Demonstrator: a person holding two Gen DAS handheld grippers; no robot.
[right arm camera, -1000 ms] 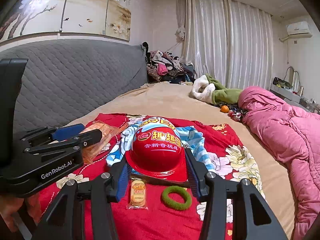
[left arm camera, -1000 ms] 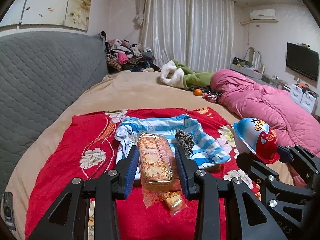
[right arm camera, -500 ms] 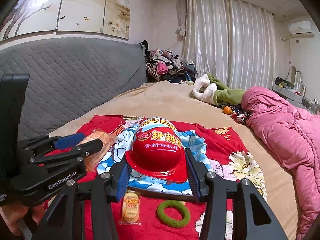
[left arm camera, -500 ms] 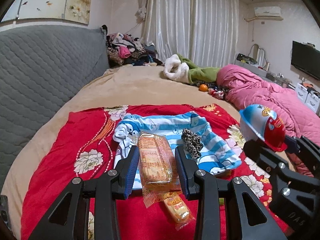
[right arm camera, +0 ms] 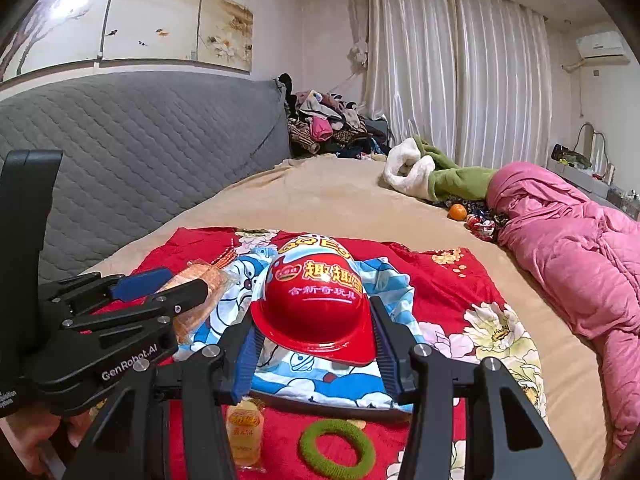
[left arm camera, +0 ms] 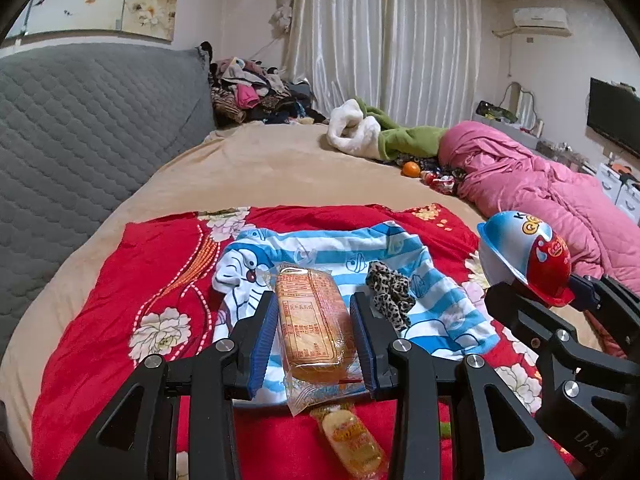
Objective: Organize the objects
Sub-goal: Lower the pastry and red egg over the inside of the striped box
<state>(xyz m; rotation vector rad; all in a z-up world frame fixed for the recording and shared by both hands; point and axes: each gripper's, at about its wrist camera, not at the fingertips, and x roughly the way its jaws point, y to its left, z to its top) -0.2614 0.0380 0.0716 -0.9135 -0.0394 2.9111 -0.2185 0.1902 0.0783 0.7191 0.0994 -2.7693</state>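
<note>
Left gripper (left arm camera: 316, 334) is clamped on a wrapped orange snack pack (left arm camera: 310, 320), blue pads pressing both long sides, pack pointing forward and lifted off the surface. Right gripper (right arm camera: 316, 340) is clamped on a red toy helmet (right arm camera: 316, 300) across its brim, dome up, also airborne.

Landmark: the striped blue-white cloth (left arm camera: 340, 280) lying on the red floral blanket (left arm camera: 132, 280). Snack pack hangs over the near-left part of the cloth; helmet hangs over its right part, well seen from the left wrist view. Leopard scrunchie (left arm camera: 390, 294) sits on the cloth, right of the pack. A small yellow snack packet (left arm camera: 352, 440) lies just off the cloth's near edge, and a green hair ring (right arm camera: 338, 448) beside it, also off the near edge.

Step in hand, my read: carrying both items to drop spots on or by the cloth. To do it well:
- keep the squeeze on the pack light, wrapper is slippery and the contents probably crush
- the helmet grip is on a curved brim; keep it level or it may pivot out
- the two grippers are close together; lower one at a time to avoid a knock
- pick a landing spot clear of the scrunchie
- release only once the item touches the cloth; the bed is soft, so the helmet could tip.
</note>
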